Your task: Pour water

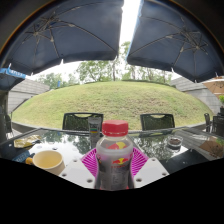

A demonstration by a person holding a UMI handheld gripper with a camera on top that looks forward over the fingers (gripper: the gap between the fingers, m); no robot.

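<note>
A clear plastic bottle point(115, 158) with a red cap and a red-and-yellow label stands upright between my fingers. My gripper point(114, 166) is shut on the bottle, and the pink pads point(90, 161) press on its two sides. The bottle's lower part is hidden between the fingers. A cream-coloured cup point(47, 160) stands on the glass table point(30, 143), to the left of the bottle and slightly beyond the fingers.
Two dark chairs point(82, 121) point(157, 121) stand at the table's far side. A small object point(174, 143) lies on the table to the right. Two large dark parasols point(70, 30) hang overhead. A grassy slope point(115, 100) rises beyond.
</note>
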